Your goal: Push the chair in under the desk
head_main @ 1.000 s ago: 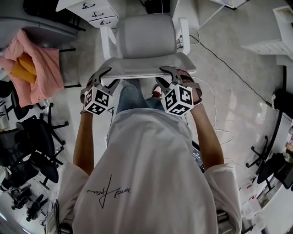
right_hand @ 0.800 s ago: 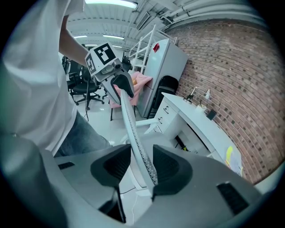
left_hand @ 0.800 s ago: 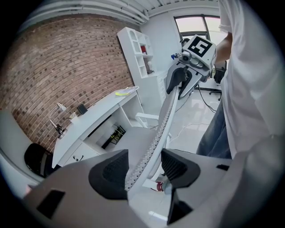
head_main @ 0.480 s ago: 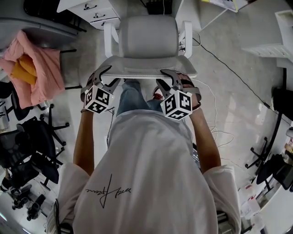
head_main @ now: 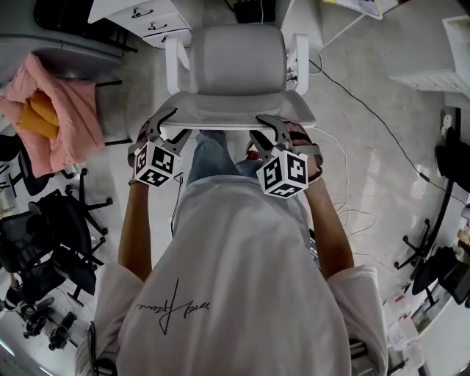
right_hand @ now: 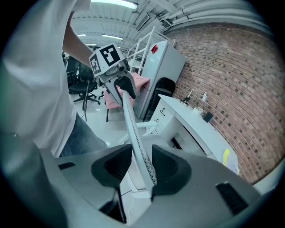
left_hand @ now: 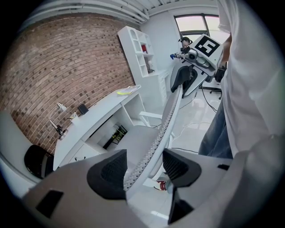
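Where the floor meets its left edge in the head view, we see a crumpled pink cloth heaped on a dark stand. Just right of it, our left gripper reaches the left end of the top rim of the pale grey mesh-backed office chair. In the left gripper view the left gripper has that perforated rim running between its jaws, which have just been opening and now stand clear of it. The chair sits mid-floor with its seat facing the white desk with drawers along the far edge, its white armrests just short of the desk front. At the rim's right end our right gripper meets the chair. The right gripper view shows its jaws, which have just been closing, pressed on both faces of the rim. A thin dark cable trails across the floor towards the right edge.
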The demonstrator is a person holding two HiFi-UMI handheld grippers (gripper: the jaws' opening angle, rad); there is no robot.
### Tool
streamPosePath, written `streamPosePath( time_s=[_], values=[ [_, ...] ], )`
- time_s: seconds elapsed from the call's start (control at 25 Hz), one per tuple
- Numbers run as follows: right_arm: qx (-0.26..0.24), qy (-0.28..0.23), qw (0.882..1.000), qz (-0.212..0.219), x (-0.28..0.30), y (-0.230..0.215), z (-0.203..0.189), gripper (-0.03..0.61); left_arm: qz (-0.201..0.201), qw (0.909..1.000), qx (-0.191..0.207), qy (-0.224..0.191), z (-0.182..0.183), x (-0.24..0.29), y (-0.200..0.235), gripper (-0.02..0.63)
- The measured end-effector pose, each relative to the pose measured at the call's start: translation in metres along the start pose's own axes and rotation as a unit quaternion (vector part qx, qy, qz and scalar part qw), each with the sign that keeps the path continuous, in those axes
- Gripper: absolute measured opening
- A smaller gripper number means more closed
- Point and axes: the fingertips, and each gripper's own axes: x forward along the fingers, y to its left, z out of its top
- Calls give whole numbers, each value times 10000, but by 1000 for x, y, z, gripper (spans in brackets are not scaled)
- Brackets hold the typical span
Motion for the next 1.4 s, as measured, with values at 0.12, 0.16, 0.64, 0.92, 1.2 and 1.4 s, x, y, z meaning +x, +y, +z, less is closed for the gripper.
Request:
streamPosePath(
  time_s=[0.12,0.16,0.64,0.92,1.2,1.4],
  values=[
    [40,1,10000,20,1,-1,0,163,-4,10000,31,-1,0,2,2,249],
    [55,4,10000,33,2,-1,1,163,-7,10000,42,0,-1,2,3,249],
    [300,82,9990,328,2,5,4,155,-99,9999,91,95,-6,0,3,247],
    [419,108,9979,489,3,9,4,155,-62,9999,149,-2,-9,0,-1,247],
    [470,111,9975,520,0,10,1,155,40,10000,-13,4,-5,-3,-6,247],
    [554,119,9970,522,-1,10,0,156,178,9991,-350,-148,-1,-9,-8,247]
  ],
)
